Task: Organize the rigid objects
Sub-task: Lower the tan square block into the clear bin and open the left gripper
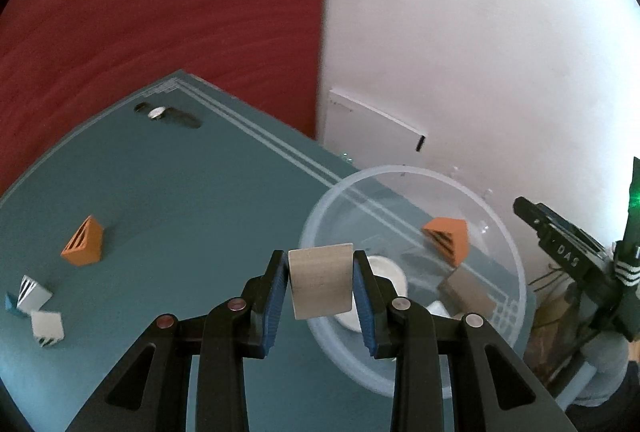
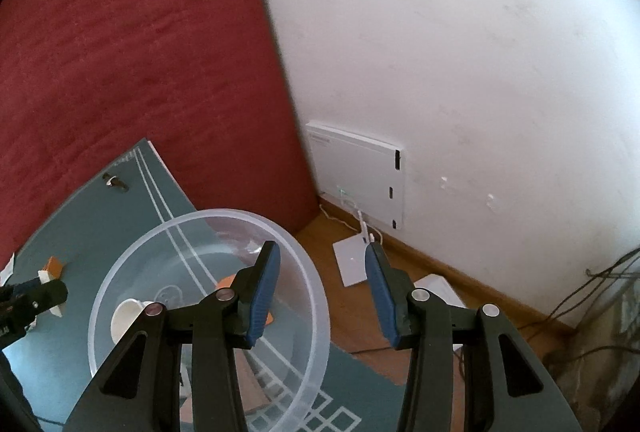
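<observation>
My left gripper (image 1: 320, 264) is shut on a pale beige block (image 1: 322, 282), held just above the near-left rim of a clear plastic bowl (image 1: 400, 171). Inside the bowl lie an orange wedge (image 1: 446, 238), a white cup-like piece (image 1: 386, 270) and a tan block (image 1: 466, 292). Out on the teal mat (image 1: 180, 211) are another orange wedge (image 1: 84, 242) and two white striped blocks (image 1: 34, 294) (image 1: 48, 326). My right gripper (image 2: 321, 248) stands open with nothing between its fingers, over the bowl's (image 2: 224, 213) far right rim.
A small metal object (image 1: 160, 111) lies near the mat's far corner. A red cushion (image 1: 160, 11) backs the table, with a white wall (image 2: 480, 71) to the right. On the wooden floor (image 2: 400, 252) lie white cards and cables.
</observation>
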Demonstrator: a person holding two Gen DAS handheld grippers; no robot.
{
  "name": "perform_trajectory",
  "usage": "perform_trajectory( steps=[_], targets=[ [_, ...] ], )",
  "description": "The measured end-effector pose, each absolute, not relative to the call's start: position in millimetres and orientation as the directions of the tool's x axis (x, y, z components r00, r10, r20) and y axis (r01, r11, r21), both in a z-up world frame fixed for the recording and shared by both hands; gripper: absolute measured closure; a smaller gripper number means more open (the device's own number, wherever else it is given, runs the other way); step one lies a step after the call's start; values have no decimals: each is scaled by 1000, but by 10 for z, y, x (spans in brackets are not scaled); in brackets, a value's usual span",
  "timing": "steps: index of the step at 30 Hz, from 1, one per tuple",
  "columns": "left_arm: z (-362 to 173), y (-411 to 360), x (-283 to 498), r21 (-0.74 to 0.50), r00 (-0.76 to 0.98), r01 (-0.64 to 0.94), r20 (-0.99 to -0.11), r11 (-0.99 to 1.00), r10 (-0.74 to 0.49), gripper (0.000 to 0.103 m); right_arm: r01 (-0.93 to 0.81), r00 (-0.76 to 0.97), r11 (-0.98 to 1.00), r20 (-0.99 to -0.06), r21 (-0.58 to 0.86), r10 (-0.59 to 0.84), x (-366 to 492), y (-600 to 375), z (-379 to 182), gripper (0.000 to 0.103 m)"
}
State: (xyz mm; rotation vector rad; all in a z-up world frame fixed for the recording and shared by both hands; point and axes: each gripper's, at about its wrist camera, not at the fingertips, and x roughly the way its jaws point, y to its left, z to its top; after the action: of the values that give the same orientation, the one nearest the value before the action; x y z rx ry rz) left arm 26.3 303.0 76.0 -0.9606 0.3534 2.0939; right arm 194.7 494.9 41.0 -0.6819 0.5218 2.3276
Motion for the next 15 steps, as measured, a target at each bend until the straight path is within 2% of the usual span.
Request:
perform_trajectory(
  steps=[15],
  targets=[
    [679,3565,211,-111,-327,-799,-744,-590,583,69,-682,-651,-704,-605,199,459,1954,5051,415,57]
  ],
)
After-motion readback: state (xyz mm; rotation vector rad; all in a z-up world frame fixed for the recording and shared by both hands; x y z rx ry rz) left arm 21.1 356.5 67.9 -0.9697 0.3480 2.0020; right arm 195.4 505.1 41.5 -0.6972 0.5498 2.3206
